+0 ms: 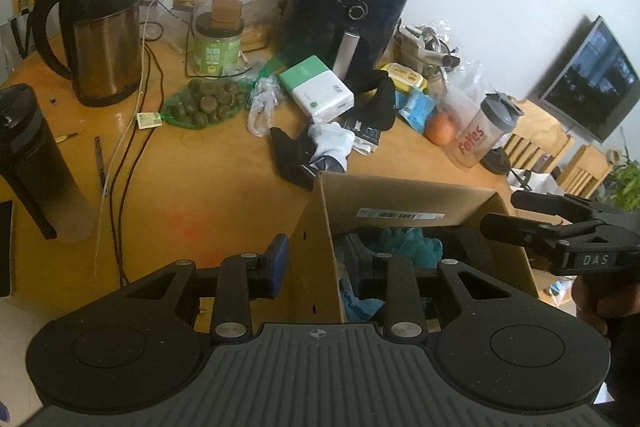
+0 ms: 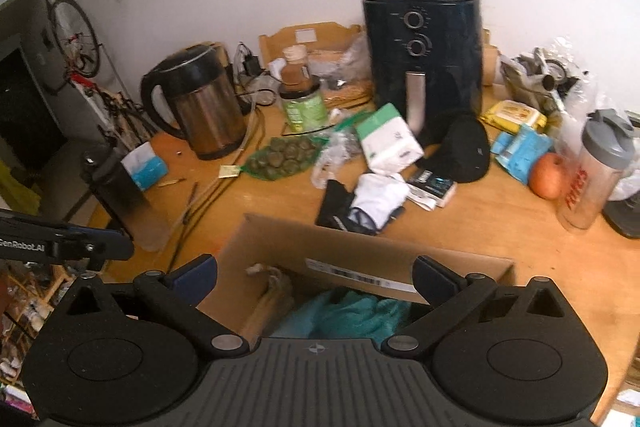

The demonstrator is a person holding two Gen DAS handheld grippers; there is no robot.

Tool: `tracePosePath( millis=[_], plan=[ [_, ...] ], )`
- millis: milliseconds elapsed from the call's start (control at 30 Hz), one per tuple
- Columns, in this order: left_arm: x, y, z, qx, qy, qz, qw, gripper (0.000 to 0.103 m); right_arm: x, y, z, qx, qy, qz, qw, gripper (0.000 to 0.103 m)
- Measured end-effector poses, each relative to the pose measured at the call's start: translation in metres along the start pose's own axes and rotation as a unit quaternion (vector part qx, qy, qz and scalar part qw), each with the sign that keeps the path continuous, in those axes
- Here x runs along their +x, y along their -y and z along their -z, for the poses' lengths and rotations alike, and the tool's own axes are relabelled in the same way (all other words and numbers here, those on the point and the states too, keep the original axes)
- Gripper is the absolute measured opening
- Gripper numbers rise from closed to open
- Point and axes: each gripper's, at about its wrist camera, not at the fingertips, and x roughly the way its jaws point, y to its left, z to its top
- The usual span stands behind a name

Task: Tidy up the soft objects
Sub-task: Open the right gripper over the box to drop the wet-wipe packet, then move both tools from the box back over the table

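An open cardboard box [image 1: 400,195] stands at the table's near edge, with a teal towel [image 1: 408,243] lying inside it. My left gripper [image 1: 316,259] is shut on the box's left wall, one blue pad outside and the other finger inside. My right gripper [image 2: 312,267] hovers over the box, jaws wide open and holding nothing, above the teal towel [image 2: 352,315]. Just beyond the box lie a white cloth [image 2: 378,199] and a black cloth [image 2: 334,207]. A black cap [image 2: 464,151] rests against the air fryer. In the left wrist view my right gripper [image 1: 500,211] enters from the right.
The wooden table [image 2: 500,227] is crowded: a steel kettle [image 1: 104,39], a black air fryer [image 2: 424,67], a shaker bottle [image 2: 596,171], an orange fruit [image 2: 546,175], a tissue pack [image 2: 388,143], a green net bag [image 2: 280,159], a black tumbler [image 1: 24,155] and cables [image 1: 120,167].
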Motion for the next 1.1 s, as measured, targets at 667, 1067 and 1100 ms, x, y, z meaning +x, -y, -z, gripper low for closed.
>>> tracePosePath(
  millis=[667,1067,1100],
  plan=[
    [0.021,0.028,-0.021,0.027,0.008,0.005,0.9996,0.058,-0.006,0.059,0.004,0.049,0.010,0.099,0.994,0.103],
    [0.037,0.046,-0.059,0.042,0.050,-0.012,0.9978,0.061,-0.002,0.123,-0.042,0.026,0.032,0.142,0.989,0.103],
    [0.036,0.048,-0.062,0.042,0.058,-0.013,0.9973,0.063,-0.001,0.126,-0.048,0.019,0.037,0.145,0.989,0.103]
  ],
)
